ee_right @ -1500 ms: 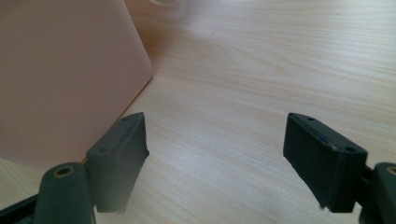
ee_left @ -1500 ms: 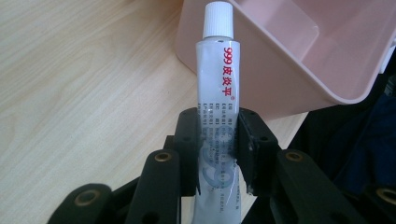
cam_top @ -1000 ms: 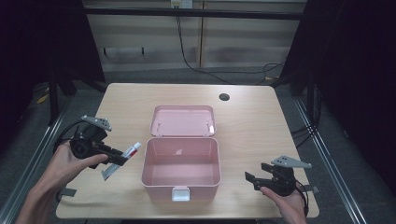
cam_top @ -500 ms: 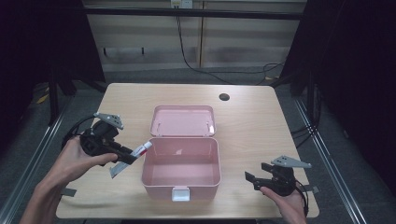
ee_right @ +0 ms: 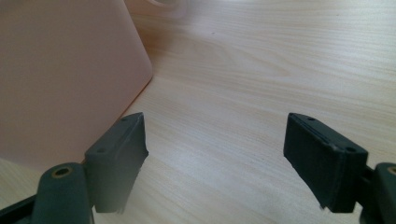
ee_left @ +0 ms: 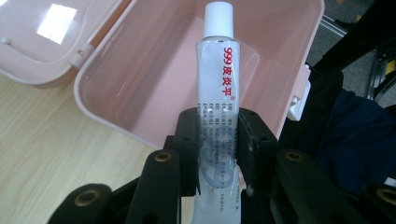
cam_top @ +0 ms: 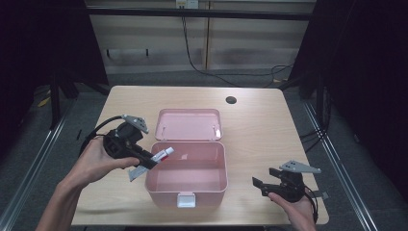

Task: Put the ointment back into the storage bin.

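A pink plastic box (cam_top: 186,172) stands open near the table's front, its lid (cam_top: 188,124) laid back flat. My left gripper (cam_top: 150,161) is shut on a white ointment tube (cam_top: 162,155) with red print and a white cap. The tube's cap end hangs over the box's left rim. In the left gripper view the tube (ee_left: 219,88) points into the pink box (ee_left: 154,70), pinched between the two black pads (ee_left: 189,140). My right gripper (cam_top: 260,185) rests low on the table at the box's right, open and holding nothing. In its own view the right gripper (ee_right: 215,154) faces the box's wall (ee_right: 60,79).
The wooden table (cam_top: 260,120) has a round dark hole (cam_top: 231,100) at the back right. A white latch (cam_top: 185,199) sits on the box's front wall. Black cables run along the floor behind the table.
My left gripper has carried the tube rightward and slightly up, from beside the box to over its left rim. The right gripper has stayed where it was.
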A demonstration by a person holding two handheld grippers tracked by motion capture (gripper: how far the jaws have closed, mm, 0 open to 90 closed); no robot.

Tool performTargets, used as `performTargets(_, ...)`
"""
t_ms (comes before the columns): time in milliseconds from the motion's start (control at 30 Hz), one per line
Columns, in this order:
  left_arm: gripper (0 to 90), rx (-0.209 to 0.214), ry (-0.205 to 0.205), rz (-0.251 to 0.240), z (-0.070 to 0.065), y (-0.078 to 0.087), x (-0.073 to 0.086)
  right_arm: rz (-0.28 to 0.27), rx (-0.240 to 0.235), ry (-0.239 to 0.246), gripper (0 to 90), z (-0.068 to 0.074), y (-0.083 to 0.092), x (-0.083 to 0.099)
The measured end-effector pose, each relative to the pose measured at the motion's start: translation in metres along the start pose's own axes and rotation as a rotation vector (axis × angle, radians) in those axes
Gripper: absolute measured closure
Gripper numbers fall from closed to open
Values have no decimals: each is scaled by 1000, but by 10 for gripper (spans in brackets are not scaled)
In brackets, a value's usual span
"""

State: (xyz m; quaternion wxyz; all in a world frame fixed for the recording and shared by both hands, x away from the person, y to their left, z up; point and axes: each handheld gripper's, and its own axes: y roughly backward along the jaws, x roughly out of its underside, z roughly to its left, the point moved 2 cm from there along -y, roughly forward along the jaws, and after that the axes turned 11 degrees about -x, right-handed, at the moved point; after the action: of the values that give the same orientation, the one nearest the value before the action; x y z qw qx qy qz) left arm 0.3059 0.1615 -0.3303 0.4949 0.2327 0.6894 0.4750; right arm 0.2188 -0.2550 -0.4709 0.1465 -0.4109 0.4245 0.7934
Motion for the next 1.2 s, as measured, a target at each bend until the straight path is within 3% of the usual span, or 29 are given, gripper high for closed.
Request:
performTargets(133,710,6,0,6,-3,-4,-6,0,-1,-1,207,0,0,0)
performTargets(167,711,6,-16,14,-3,-6,-9,0,0,0,207,0,0,0)
performTargets(233,711,8,-1,5,-7,-8,-13,0,0,0,207,0,0,0)
performTargets(267,710,16,-24,15,-6,-9,-15,0,-1,0,207,0,0,0)
performTargets(467,710,25,-37,19,-13,-15,-25,1,-1,0,207,0,0,0)
performTargets(500,710,24,-59,35,-15,-18,-28,0,-1,0,207,0,0,0)
performTargets(600,710,21,-61,46,-17,-22,-32,1,-3,0,207,0,0,0)
performTargets(667,710,26,-88,56,-17,-26,-37,2,-3,-1,207,1,0,0)
performTargets(800,710,25,-72,66,-20,-31,-44,1,-2,-1,207,0,0,0)
performTargets(833,710,29,-94,76,-19,-31,-46,0,-4,-1,207,0,0,0)
performTargets(933,710,37,-84,68,-22,-35,-49,1,-2,-1,207,0,0,0)
performTargets(1200,709,69,-107,93,-24,-47,-55,3,-6,-1,207,0,0,0)
